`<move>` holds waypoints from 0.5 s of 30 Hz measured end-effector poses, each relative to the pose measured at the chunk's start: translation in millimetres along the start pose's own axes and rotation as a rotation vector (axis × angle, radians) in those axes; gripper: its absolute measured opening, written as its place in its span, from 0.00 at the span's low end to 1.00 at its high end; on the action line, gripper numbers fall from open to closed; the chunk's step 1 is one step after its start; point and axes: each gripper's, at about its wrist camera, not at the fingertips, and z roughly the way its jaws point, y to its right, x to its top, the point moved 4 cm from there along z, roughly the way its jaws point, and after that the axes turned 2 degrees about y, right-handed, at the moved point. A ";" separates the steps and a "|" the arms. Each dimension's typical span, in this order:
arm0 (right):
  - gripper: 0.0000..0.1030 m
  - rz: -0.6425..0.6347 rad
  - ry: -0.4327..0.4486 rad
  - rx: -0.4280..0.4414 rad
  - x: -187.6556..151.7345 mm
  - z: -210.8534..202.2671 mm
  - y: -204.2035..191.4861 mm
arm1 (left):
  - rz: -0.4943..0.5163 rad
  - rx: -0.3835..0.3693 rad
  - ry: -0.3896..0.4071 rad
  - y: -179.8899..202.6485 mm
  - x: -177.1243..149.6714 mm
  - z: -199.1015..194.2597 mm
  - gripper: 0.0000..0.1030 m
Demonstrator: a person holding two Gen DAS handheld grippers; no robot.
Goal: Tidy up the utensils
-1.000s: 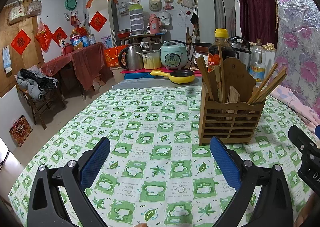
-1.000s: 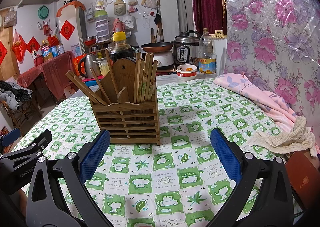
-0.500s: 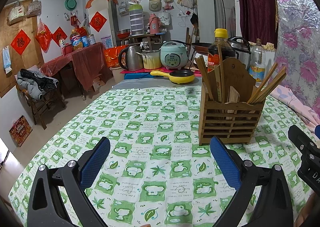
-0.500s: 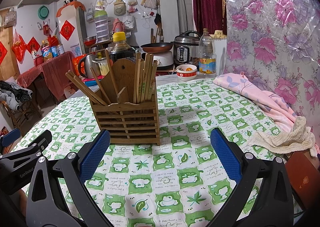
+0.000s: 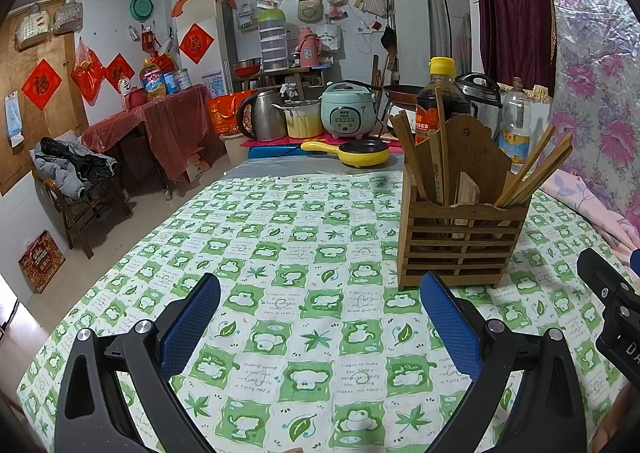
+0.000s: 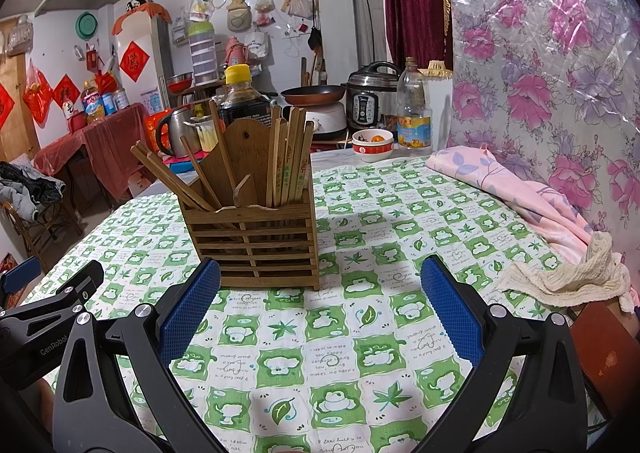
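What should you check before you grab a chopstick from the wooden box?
1. Left hand-held gripper open and holding nothing: ok.
2. Right hand-held gripper open and holding nothing: ok.
3. Wooden chopstick holder standing upright on the tablecloth: ok.
4. Chopsticks sticking out above the rim, easy to pinch: ok.
5. Chopsticks sorted into one compartment: not ok, some lean out on the other side.
6. Holder heavy enough not to tip: cannot tell.

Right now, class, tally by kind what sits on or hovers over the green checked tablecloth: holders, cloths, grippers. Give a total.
Holders: 1, the wooden utensil holder
Cloths: 2, the pink floral cloth and the cream rag
Grippers: 2, the left gripper and the right gripper, both open
Total: 5
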 end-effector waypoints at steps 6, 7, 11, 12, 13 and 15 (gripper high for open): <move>0.94 0.000 0.000 0.000 0.1 -0.1 0.2 | 0.000 0.000 -0.001 -0.1 0.0 0.0 0.95; 0.94 0.000 0.000 0.000 0.1 -0.1 0.1 | 0.000 0.000 0.000 -0.1 0.0 0.0 0.95; 0.94 0.000 -0.001 0.000 0.2 -0.2 0.1 | 0.000 0.000 0.000 -0.5 0.0 0.2 0.95; 0.94 0.000 -0.001 0.000 0.2 -0.1 0.5 | 0.000 0.000 0.000 -0.2 0.1 0.0 0.95; 0.94 0.000 0.000 0.000 0.2 -0.2 0.1 | 0.000 0.000 0.001 -0.2 0.1 0.0 0.95; 0.94 0.000 0.000 0.001 0.1 -0.1 0.4 | 0.001 -0.001 0.003 -0.2 0.4 -0.8 0.95</move>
